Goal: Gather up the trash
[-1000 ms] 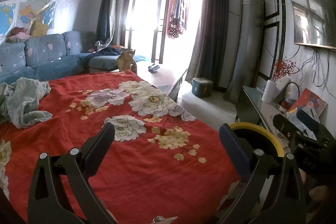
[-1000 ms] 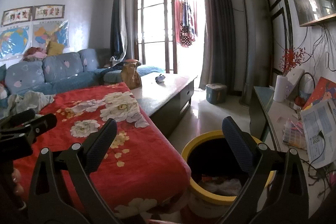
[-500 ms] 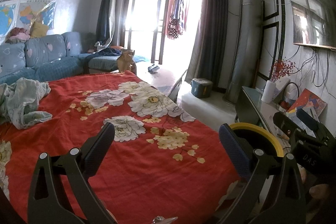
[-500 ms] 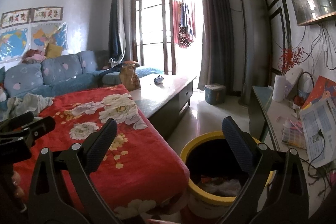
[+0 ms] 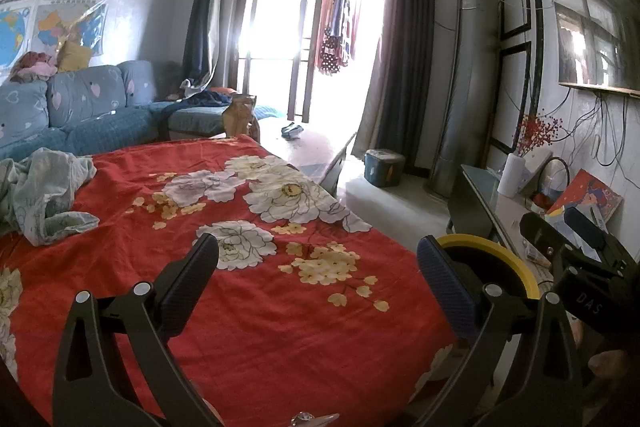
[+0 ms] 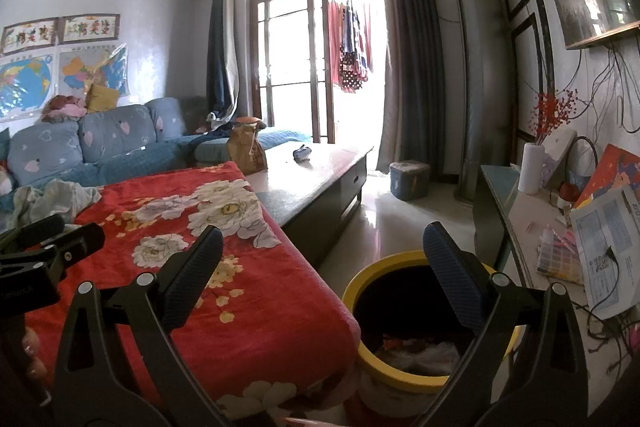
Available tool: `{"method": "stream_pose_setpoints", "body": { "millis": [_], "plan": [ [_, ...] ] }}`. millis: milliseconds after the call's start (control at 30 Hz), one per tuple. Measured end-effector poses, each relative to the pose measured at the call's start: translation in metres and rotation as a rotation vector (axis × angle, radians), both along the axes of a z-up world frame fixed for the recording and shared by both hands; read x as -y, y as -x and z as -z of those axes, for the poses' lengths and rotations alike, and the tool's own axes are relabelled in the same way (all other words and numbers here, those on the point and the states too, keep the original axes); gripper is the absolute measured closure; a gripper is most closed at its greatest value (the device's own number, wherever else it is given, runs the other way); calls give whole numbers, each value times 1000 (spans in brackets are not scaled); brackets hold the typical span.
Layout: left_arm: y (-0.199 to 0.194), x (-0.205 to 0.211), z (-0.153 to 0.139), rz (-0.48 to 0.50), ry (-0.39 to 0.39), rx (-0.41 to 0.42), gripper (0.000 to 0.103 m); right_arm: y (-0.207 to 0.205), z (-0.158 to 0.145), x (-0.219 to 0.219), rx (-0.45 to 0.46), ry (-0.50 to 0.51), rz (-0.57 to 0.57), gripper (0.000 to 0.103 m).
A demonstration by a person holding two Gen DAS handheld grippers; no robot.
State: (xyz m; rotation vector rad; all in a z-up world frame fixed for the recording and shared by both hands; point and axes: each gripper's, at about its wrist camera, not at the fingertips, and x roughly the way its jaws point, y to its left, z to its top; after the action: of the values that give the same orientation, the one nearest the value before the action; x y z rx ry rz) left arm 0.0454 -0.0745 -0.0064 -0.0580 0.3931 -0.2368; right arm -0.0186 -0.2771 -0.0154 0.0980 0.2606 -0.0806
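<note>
A yellow-rimmed trash bin [image 6: 400, 381] stands on the floor beside the red flowered blanket [image 6: 248, 307], with crumpled waste inside [image 6: 416, 351]. My right gripper [image 6: 322, 259] is open and empty, hovering over the gap between blanket edge and bin. In the left wrist view my left gripper [image 5: 318, 267] is open and empty above the red blanket [image 5: 248, 307]; the bin's yellow rim [image 5: 496, 251] shows behind its right finger. A brown paper bag [image 6: 246, 147] and a small blue item [image 6: 302, 154] sit on the far table.
A crumpled pale cloth [image 5: 48, 195] lies on the blanket's left side. Beyond it is a blue sofa [image 5: 80, 115]. A low dark table [image 6: 320, 183] continues past the blanket. A side shelf [image 6: 560, 247] with papers and cables is at right. A small blue stool [image 6: 410, 179] stands by the curtain.
The right gripper view has shifted slightly, rising a little; the left gripper holds still. Both stay open and empty.
</note>
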Motion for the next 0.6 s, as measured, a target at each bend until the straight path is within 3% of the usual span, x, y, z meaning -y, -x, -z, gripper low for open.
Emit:
{"method": "stream_pose_setpoints", "body": {
  "millis": [600],
  "plan": [
    [1, 2, 0, 1, 1, 0, 6, -1, -4, 2, 5, -2, 6, 11]
  ]
}}
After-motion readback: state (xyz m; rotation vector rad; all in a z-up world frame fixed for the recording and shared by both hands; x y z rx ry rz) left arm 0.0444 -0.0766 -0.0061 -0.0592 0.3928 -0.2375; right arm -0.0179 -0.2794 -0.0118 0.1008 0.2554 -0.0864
